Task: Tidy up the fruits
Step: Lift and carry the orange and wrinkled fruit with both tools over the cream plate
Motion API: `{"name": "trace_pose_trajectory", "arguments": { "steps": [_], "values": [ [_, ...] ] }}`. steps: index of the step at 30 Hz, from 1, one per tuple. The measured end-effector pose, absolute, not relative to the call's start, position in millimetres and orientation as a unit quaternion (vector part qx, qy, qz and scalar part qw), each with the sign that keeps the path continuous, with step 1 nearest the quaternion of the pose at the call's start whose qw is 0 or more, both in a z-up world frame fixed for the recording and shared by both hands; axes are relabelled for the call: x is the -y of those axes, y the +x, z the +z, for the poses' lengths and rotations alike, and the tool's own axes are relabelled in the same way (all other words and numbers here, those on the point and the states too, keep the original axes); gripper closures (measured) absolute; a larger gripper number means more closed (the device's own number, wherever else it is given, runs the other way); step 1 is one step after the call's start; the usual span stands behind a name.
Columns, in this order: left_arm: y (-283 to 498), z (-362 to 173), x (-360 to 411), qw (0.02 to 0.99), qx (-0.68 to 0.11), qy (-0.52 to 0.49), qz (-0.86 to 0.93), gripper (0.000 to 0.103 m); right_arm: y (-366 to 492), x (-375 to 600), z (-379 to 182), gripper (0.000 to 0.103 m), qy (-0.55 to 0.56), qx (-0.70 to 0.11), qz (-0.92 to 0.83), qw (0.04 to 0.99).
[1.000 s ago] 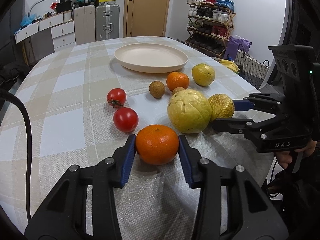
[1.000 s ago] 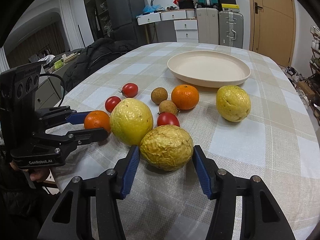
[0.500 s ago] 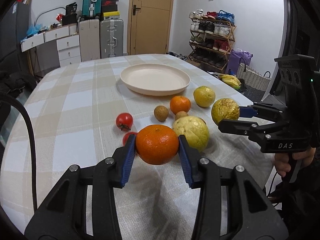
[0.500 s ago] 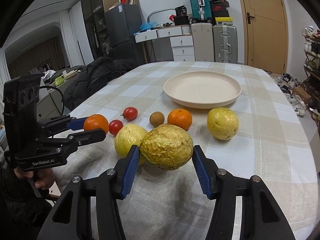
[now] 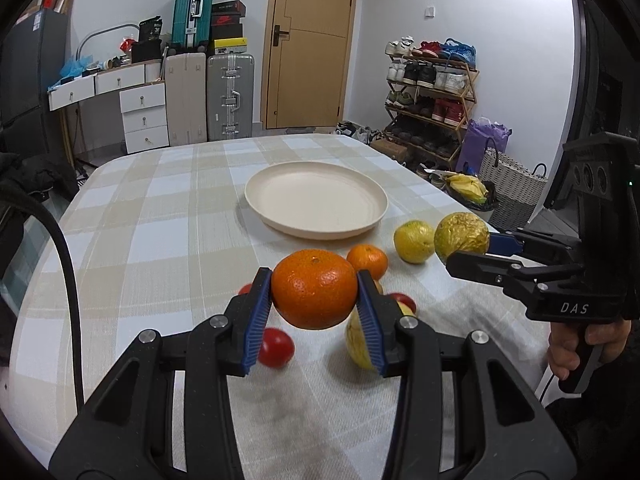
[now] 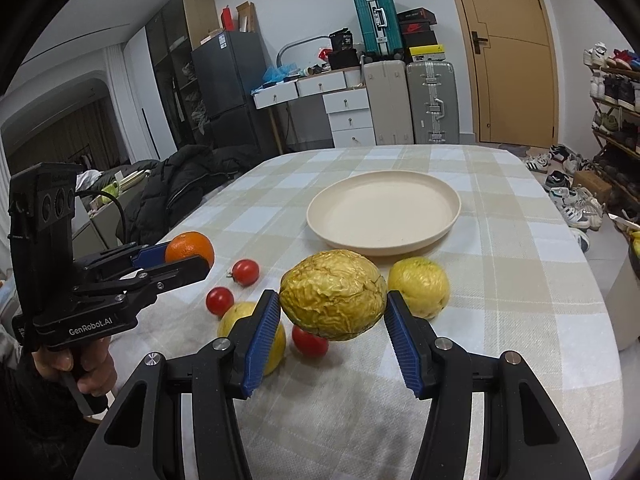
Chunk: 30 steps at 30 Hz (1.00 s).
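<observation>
My left gripper (image 5: 315,304) is shut on an orange mandarin (image 5: 315,289) and holds it above the table; it also shows in the right wrist view (image 6: 188,256). My right gripper (image 6: 332,320) is shut on a wrinkled yellow passion fruit (image 6: 333,294), lifted off the cloth; it shows at the right in the left wrist view (image 5: 462,236). A cream plate (image 5: 316,204) (image 6: 384,210) lies empty beyond both. On the cloth lie a second mandarin (image 5: 368,260), yellow fruits (image 6: 420,288) (image 6: 234,314) and red tomatoes (image 6: 245,272) (image 6: 219,301) (image 6: 310,340).
The table has a checked cloth (image 5: 160,240). A shoe rack (image 5: 432,92) and a basket (image 5: 508,184) stand to the right. Suitcases (image 5: 228,96), drawers (image 5: 144,116) and a door (image 5: 312,44) are behind. A dark coat (image 6: 184,184) lies at the left table edge.
Both grippers have lifted their fruits off the table and risen; the mandarin and the passion fruit now hang above the remaining fruits, nearer the plate in view.
</observation>
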<state>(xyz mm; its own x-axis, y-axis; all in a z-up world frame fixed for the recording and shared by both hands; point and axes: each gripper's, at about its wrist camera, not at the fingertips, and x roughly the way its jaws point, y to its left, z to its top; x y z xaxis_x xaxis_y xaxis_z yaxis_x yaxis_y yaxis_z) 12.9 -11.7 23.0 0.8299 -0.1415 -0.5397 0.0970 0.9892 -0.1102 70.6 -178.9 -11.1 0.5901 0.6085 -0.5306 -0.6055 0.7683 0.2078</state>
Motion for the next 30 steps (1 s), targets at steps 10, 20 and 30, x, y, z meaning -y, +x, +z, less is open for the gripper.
{"name": "trace_pose_trajectory", "arguments": {
  "steps": [10, 20, 30],
  "values": [
    [34, 33, 13, 0.958, -0.280, -0.038, -0.057, 0.064, 88, 178, 0, 0.048, 0.014, -0.295, 0.332, 0.896],
    [67, 40, 12, 0.959, -0.276, -0.043, -0.047, 0.064, 106, 174, 8, 0.048, 0.021, -0.296, 0.326, 0.898],
    [101, 34, 13, 0.955, -0.291, -0.049, -0.041, 0.064, 130, 173, 7, 0.048, 0.033, -0.305, 0.317, 0.897]
  ]
}}
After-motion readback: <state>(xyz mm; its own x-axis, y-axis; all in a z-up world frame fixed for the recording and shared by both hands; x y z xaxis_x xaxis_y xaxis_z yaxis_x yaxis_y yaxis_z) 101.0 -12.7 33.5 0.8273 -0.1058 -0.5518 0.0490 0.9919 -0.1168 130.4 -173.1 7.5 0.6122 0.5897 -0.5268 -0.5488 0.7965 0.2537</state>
